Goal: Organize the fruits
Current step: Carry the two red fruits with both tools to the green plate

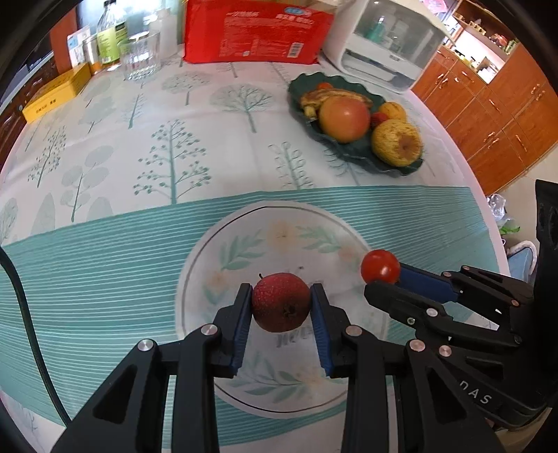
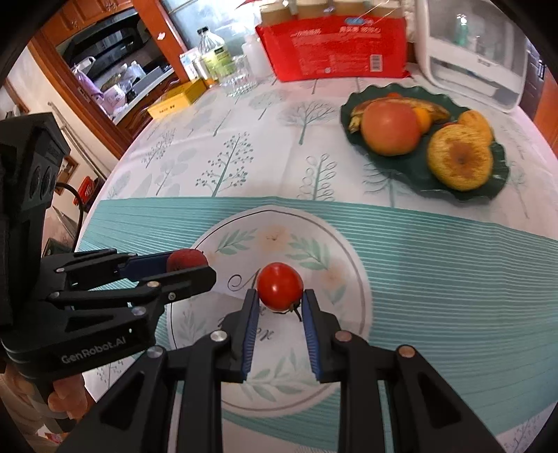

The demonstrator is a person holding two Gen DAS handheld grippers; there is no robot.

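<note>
Gripped between the blue pads of the left gripper [image 1: 281, 306] is a dark red speckled fruit [image 1: 281, 302], held above a white floral plate [image 1: 223, 244] that lies on the striped teal band of the surface [image 1: 104, 271]. The jaws are closed onto the fruit's two sides, and its stalk end is turned upward. Just to its right, a small red tomato [image 2: 280, 286] is clamped in the right gripper [image 2: 280, 306], whose jaws are drawn in narrowly against it; a dark stem is seen hanging from the tomato's underside. Both fruits are held over the same plate, near each other but apart. In the right wrist view the left gripper's side is seen, with fingers [image 2: 66, 400] of the person's hand wrapped around its handle.

Farther back on the surface, a dark green leaf-shaped dish [image 2: 488, 188] is loaded with a banana [image 2: 401, 104], a large orange-red round fruit [image 2: 390, 129] and a yellow russeted fruit [image 2: 460, 160]. Behind it, a red package [image 1: 258, 31], a clear glass [image 1: 141, 55] and a yellow box [image 1: 55, 94] are ranged along the far edge.
</note>
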